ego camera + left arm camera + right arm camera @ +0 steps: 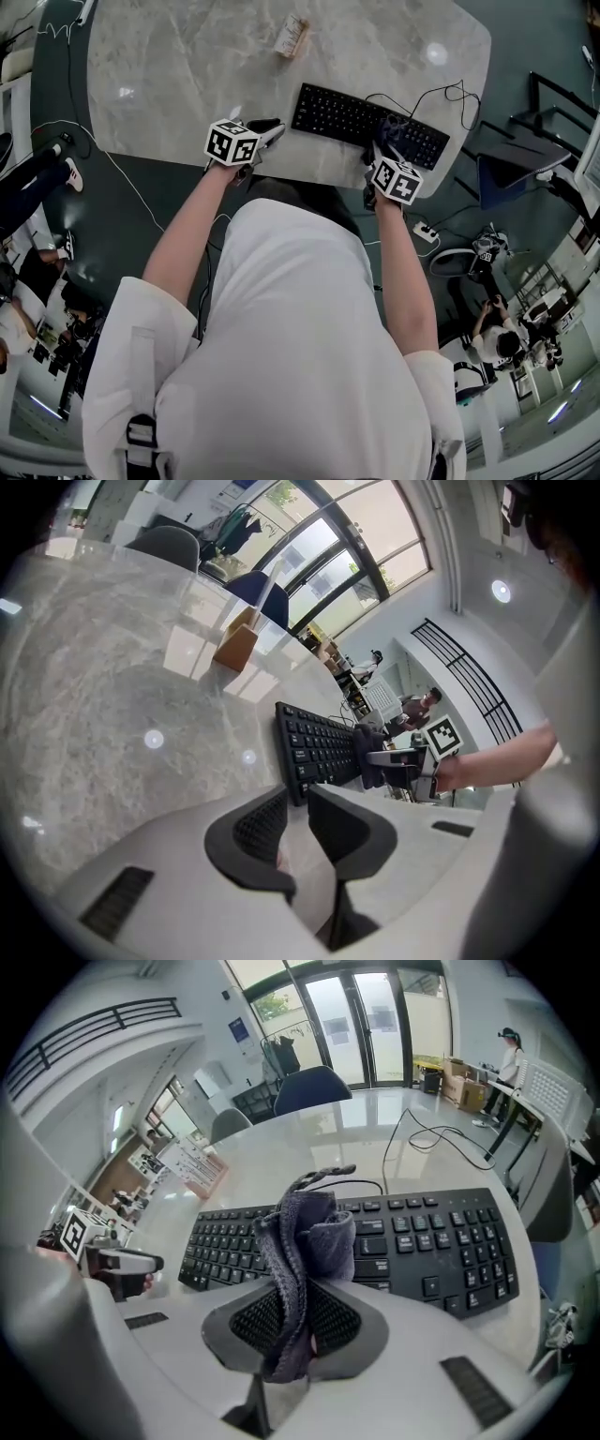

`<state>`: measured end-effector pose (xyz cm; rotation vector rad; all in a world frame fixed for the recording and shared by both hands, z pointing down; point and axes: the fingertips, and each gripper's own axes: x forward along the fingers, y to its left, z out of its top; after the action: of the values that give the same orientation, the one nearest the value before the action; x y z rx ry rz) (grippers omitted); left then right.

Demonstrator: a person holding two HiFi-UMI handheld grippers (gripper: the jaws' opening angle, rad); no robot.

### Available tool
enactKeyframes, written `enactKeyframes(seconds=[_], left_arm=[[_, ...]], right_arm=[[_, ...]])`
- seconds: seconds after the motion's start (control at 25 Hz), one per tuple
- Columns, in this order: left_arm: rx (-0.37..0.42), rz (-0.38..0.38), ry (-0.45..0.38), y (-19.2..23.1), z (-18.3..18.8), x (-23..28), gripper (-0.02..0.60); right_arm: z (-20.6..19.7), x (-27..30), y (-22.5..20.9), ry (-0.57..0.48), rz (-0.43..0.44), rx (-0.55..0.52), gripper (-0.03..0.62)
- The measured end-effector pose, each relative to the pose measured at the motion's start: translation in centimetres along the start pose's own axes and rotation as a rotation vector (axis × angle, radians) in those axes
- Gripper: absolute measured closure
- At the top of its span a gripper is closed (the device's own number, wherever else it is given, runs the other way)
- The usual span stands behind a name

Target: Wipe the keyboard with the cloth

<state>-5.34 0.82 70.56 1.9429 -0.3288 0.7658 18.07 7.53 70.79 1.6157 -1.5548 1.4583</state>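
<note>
A black keyboard [352, 117] [314, 747] [441, 1241] lies on the marble table [187, 75] near its front edge. A dark purple-grey cloth [305, 1241] [392, 134] [368, 757] is bunched up between the jaws of my right gripper [295, 1321] [382, 150], which is shut on it just above the keyboard's near right part. My left gripper [298, 803] [267, 131] hovers over bare table just left of the keyboard, jaws nearly together with nothing between them. Each gripper shows in the other's view: the right gripper [398, 758], the left gripper [127, 1262].
A small tan box [292, 36] [234, 647] [202, 1171] stands on the table beyond the keyboard. The keyboard's black cable [441, 94] [441, 1138] loops off to the far right. Chairs [309, 1087] stand behind the table; people are in the background.
</note>
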Motion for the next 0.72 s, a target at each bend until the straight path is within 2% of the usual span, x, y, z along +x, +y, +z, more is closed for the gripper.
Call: enactKeyframes(seconds=[0.4, 0.72], left_arm=[[-0.022, 0.010, -0.034, 0.9, -0.2, -1.4, 0.517], [-0.030, 0.024, -0.058, 2.1, -0.5, -2.9, 0.517]], right_arm=[[0.4, 2.3, 6.8, -0.004, 0.121, -0.027, 0.526], [-0.1, 4.1, 13.0, 0.009, 0.238, -0.124, 0.526]])
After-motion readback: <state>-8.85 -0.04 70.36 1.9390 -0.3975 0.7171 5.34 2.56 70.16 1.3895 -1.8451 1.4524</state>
